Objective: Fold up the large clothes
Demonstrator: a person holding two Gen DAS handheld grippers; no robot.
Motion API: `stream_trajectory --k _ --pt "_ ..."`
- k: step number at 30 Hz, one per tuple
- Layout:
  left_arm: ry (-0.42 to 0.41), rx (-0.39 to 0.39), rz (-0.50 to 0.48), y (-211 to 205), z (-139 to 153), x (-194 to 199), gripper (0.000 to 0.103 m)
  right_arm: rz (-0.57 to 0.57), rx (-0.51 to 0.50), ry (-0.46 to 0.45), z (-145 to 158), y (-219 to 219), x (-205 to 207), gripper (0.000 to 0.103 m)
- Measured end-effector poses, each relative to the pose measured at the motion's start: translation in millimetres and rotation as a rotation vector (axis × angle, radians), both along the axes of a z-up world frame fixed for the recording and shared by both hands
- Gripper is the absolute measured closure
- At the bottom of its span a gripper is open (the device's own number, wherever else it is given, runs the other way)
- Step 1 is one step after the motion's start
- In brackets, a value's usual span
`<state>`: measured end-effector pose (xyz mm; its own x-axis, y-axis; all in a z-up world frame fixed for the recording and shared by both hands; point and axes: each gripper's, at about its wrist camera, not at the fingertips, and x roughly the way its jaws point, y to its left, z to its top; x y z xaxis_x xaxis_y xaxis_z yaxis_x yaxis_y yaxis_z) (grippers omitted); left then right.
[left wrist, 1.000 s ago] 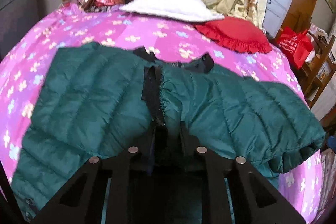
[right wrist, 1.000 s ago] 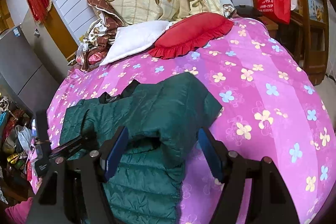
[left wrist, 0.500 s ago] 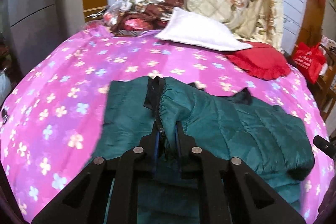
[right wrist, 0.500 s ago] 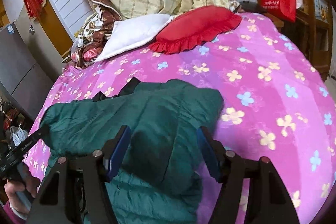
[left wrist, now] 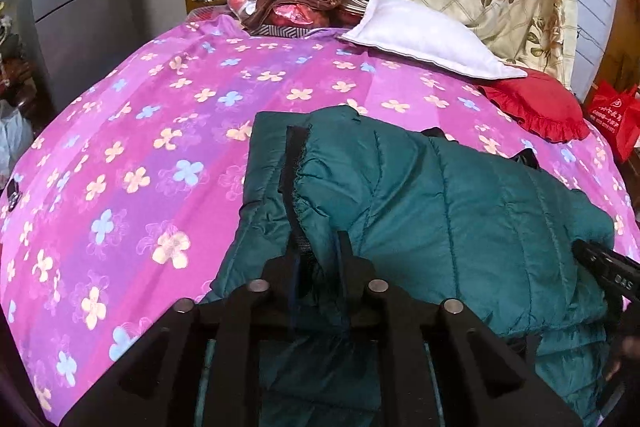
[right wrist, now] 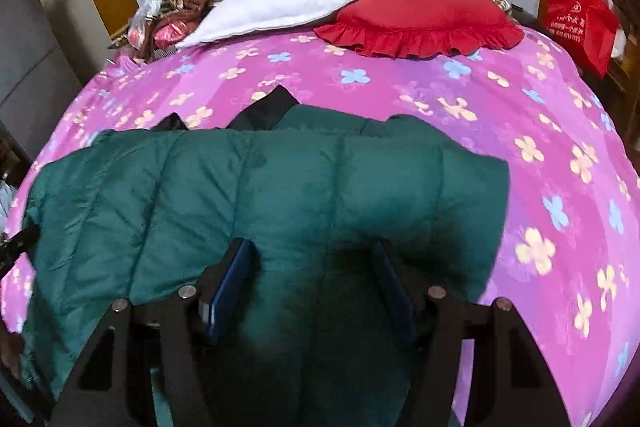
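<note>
Green padded jacket point(left wrist: 440, 203): lies folded on the pink flowered bedspread point(left wrist: 132, 163). Left gripper point(left wrist: 318, 267): clamped on the jacket's dark-trimmed edge. Right gripper point(right wrist: 316, 287): jaws apart over the jacket; contact seemingly none, view blurred.

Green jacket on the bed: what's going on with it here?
A person with tongs in each hand is folding a green puffer jacket on a pink flowered bedspread. The left tongs are shut on the jacket's dark-trimmed edge. The right tongs stand apart over the folded part, gripping nothing. A white pillow and red cushion lie beyond.
</note>
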<state>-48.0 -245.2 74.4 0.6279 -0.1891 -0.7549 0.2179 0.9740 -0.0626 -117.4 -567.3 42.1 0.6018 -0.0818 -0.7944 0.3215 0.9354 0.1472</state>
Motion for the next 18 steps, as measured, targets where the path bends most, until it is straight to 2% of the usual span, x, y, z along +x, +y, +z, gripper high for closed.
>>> stream_trajectory --k 2,4,8,10,14,18 --pt "0.014 -0.020 -0.009 4 5 0 0.103 0.004 -0.007 0.012 1 -2 5 0.036" --pt "0.008 -0.047 -0.017 9 15 -2 0.097 0.011 0.007 0.015 12 -7 1 0.036" --pt "-0.066 -0.053 -0.029 12 36 -16 0.095 -0.017 0.067 -0.078 49 -22 -37 0.036" --pt "-0.100 -0.051 -0.038 11 44 -22 0.094 -0.023 0.048 -0.066 57 -21 -54 0.036" --pt "-0.149 -0.040 -0.037 5 46 -28 0.089 0.036 0.010 -0.041 53 -3 -80 0.036" --pt "-0.096 0.030 -0.059 -14 23 -19 0.087 0.038 -0.060 0.022 27 9 -78 0.036"
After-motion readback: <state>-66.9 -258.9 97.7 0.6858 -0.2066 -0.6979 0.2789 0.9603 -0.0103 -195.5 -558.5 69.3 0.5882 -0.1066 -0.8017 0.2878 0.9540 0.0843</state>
